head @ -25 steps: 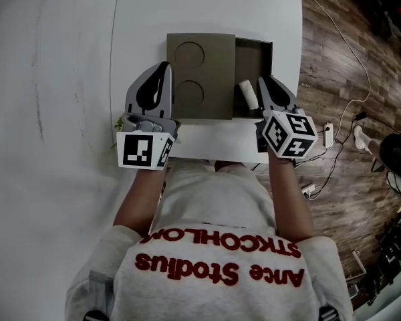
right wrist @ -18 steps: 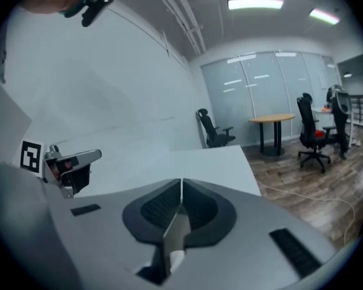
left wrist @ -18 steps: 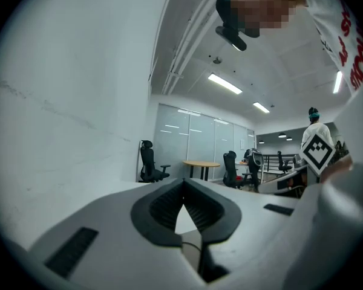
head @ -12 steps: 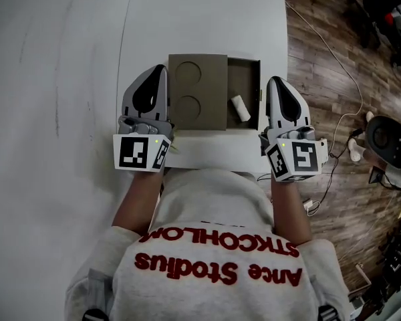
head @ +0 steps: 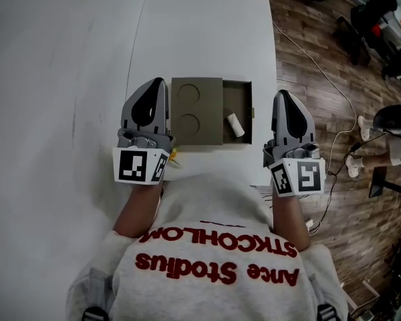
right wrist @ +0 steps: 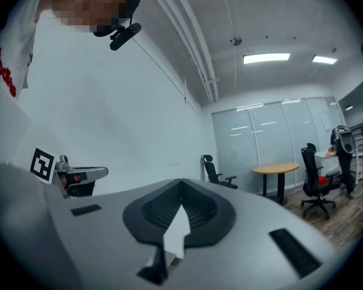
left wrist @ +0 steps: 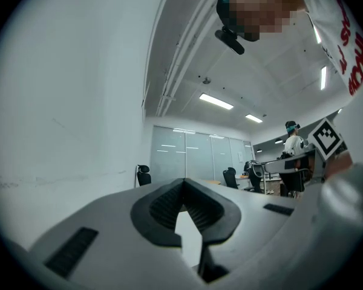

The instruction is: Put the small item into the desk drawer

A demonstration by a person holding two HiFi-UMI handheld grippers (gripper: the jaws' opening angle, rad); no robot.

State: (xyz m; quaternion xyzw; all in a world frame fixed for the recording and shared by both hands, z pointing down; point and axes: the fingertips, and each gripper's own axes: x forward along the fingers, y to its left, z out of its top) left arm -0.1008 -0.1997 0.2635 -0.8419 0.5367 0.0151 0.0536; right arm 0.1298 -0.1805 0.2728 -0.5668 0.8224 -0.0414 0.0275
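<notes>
The desk drawer (head: 244, 138) stands pulled out from under the white desk (head: 207, 39), seen from above in the head view. A small white roll (head: 235, 125) lies in its open right part. An olive insert with two round recesses (head: 196, 111) fills its left part. My left gripper (head: 158, 83) hovers over the drawer's left edge, shut and empty. My right gripper (head: 285, 93) hangs to the right of the drawer, apart from the roll, also shut and empty. In the left gripper view (left wrist: 183, 180) and the right gripper view (right wrist: 181, 180) the jaws meet and point level into the room.
Wood floor (head: 321, 59) with cables lies right of the desk. A person (head: 387, 139) and dark chairs (head: 374, 19) are at the far right. A grey wall (head: 47, 112) runs along the left. The gripper views show office chairs, a round table (right wrist: 284, 171) and glass partitions.
Both grippers have risen away from the drawer. The right one has swung off to the right of the roll, which stays lying in the drawer.
</notes>
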